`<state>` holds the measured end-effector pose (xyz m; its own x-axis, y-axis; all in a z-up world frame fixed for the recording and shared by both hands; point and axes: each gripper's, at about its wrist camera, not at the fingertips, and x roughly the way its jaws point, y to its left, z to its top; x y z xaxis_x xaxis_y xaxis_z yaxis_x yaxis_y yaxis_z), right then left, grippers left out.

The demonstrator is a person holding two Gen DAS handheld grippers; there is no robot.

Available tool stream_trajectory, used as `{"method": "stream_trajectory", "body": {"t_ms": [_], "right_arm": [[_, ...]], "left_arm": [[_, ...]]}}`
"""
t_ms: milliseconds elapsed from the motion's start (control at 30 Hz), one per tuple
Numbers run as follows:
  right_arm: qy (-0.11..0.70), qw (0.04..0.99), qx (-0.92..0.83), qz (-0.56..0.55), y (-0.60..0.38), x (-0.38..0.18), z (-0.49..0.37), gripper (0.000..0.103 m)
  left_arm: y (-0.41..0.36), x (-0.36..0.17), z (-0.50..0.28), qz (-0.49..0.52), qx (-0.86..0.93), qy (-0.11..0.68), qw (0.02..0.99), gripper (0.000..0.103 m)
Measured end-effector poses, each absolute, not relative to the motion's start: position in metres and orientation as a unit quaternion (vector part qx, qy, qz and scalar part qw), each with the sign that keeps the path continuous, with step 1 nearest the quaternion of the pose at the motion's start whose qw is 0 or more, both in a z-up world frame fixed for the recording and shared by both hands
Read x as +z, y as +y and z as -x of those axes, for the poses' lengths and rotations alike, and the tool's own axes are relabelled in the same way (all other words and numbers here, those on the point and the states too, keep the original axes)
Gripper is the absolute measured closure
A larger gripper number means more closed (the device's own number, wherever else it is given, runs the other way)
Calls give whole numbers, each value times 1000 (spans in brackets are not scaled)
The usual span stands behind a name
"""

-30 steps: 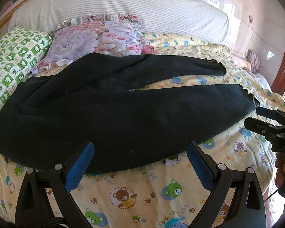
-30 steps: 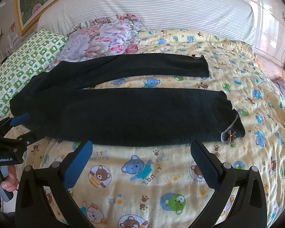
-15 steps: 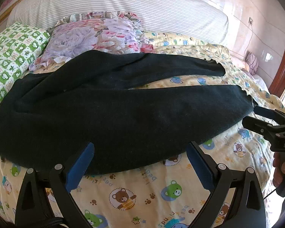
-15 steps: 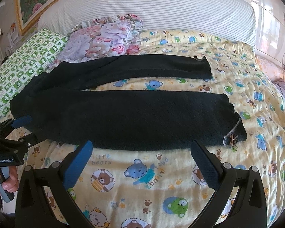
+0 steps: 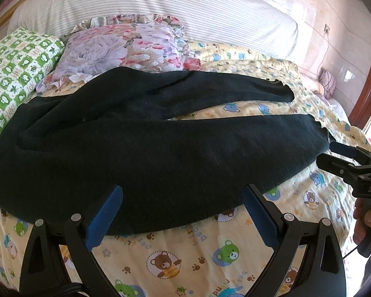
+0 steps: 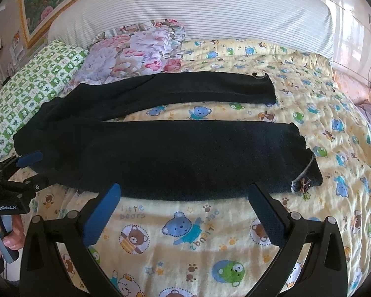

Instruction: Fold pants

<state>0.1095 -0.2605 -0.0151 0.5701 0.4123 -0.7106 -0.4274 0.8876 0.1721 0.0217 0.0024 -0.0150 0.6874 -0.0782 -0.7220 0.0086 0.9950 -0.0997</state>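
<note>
Both grippers [image 5: 183, 212] [image 6: 185, 212] nearer pants [image 6: 175, 156] edge

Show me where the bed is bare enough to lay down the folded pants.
Free: the bear-print quilt right of the black pants, up to the striped headboard. A narrow strip lies between the legs. Crowded: the floral pillow and green pillow at left.

Both grippers were black skeletal frames with triangular cut-outs and round silver screws at the joints. The left gripper [image 5: 183, 212] filled the lower frame of its own view, its fingers faced with blue pads [image 5: 104, 219]; a braided black cable [image 5: 69, 288] showed at lower left. The right gripper [image 6: 185, 209] matched it, one pad blue, the other dark and dimpled. White lettering marked each seen from the other's view.
</note>
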Motion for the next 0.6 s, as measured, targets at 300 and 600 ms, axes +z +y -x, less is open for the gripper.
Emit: {"method": "stream_trajectory", "body": {"t_ms": [300, 600], "right_arm": [[402, 884, 239, -3, -265, -13, -113, 0], [401, 885, 237, -8, -267, -10, -122, 0]], "left_arm": [[5, -13, -28, 47, -28, 398, 916, 5], [6, -10, -40, 47, -36, 401, 914, 5]]}}
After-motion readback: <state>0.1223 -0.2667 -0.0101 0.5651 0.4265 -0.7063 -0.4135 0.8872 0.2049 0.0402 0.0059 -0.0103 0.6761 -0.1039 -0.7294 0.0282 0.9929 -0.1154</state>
